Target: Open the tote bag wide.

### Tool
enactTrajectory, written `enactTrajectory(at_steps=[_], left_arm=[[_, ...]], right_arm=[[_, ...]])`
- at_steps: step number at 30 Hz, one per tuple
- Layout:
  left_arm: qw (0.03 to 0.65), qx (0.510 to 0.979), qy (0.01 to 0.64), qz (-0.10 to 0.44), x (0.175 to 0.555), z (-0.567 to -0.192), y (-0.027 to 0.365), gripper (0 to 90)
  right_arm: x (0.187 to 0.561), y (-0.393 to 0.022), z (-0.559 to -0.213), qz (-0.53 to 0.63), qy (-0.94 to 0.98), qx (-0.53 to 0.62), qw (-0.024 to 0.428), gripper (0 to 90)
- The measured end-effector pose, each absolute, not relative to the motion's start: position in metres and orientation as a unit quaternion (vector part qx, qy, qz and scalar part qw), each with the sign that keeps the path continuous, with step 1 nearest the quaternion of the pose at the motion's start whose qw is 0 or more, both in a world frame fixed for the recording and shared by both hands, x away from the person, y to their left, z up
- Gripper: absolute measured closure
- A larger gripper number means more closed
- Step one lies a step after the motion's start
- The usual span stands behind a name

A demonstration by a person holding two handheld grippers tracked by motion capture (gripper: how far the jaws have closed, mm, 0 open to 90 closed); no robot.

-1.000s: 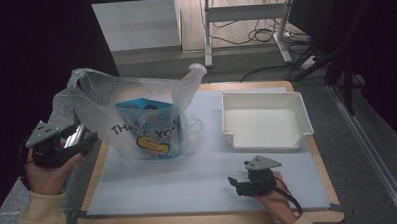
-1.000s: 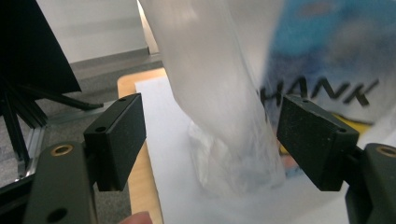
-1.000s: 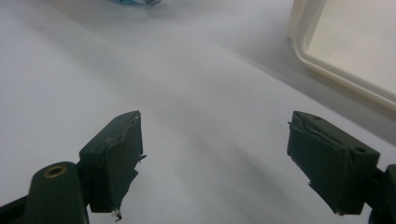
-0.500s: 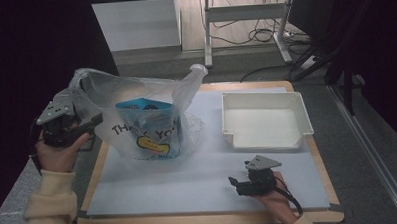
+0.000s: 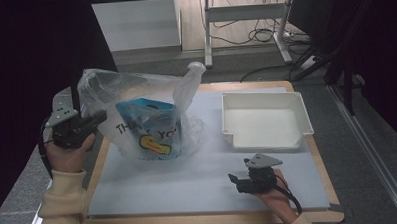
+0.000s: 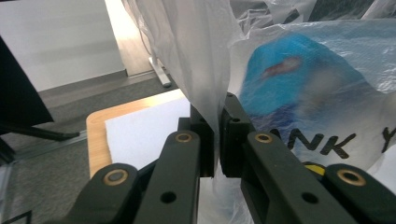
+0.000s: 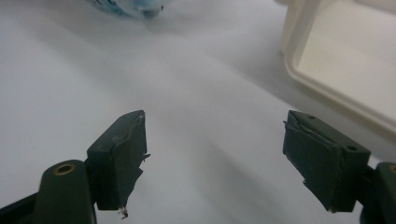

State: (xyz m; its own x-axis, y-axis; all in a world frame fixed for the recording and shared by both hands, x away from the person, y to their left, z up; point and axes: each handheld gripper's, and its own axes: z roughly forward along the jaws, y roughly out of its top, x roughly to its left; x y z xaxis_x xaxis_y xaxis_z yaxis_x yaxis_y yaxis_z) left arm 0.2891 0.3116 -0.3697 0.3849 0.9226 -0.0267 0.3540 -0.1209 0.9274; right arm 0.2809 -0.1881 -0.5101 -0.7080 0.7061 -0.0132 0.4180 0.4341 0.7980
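1. At the left edge of the bench (image 5: 210, 219), the left gripper (image 5: 97, 118) has its jaws pinched on a fold of the bag (image 5: 146, 114); in the left gripper view the thin clear plastic (image 6: 205, 70) runs down between the two black pads, which have just been closing and now stand almost together with only the film between them.
2. The bag stands on the white mat (image 5: 199, 182) that covers the bench, on the mat's left half, with its open mouth upward and one handle loop (image 5: 195, 69) sticking up at the far side.
3. Inside the bag a blue packet (image 5: 147, 121) shows through the plastic; the bag's front carries black letters and a yellow mark.
4. Right of the bag, well apart from it, a white tray (image 5: 303, 119) sits on the mat's far right part.
5. Near the mat's front edge, right of the bag and in front of the tray, the right gripper (image 5: 234, 179) rests low in the person's hand, pointing left across the mat.
6. In the right gripper view its jaws stand wide apart with nothing between them, bare mat (image 7: 187, 93) below, the tray's corner (image 7: 299, 70) just ahead to one side and the bag's bottom edge (image 7: 130, 7) farther off.
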Motion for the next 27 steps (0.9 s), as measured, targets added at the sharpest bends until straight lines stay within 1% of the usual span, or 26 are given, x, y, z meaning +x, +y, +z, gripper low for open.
enactTrajectory(at_steps=[4, 13, 18, 27], left_arm=[[0.485, 0.682, 0.462, 0.293, 0.288, -0.374, 0.314, 86.9], [0.492, 0.682, 0.46, 0.284, 0.288, -0.377, 0.322, 87.3], [0.506, 0.677, 0.455, 0.281, 0.285, -0.374, 0.325, 87.6], [0.509, 0.678, 0.452, 0.276, 0.283, -0.374, 0.326, 87.6]], right_arm=[[0.284, -0.185, -0.502, 0.423, 0.823, 0.335, 0.177, 23.4], [0.291, -0.18, -0.487, 0.443, 0.811, 0.336, 0.181, 26.3], [0.294, -0.168, -0.479, 0.447, 0.811, 0.33, 0.183, 28.2], [0.303, -0.153, -0.458, 0.464, 0.804, 0.319, 0.189, 30.0]])
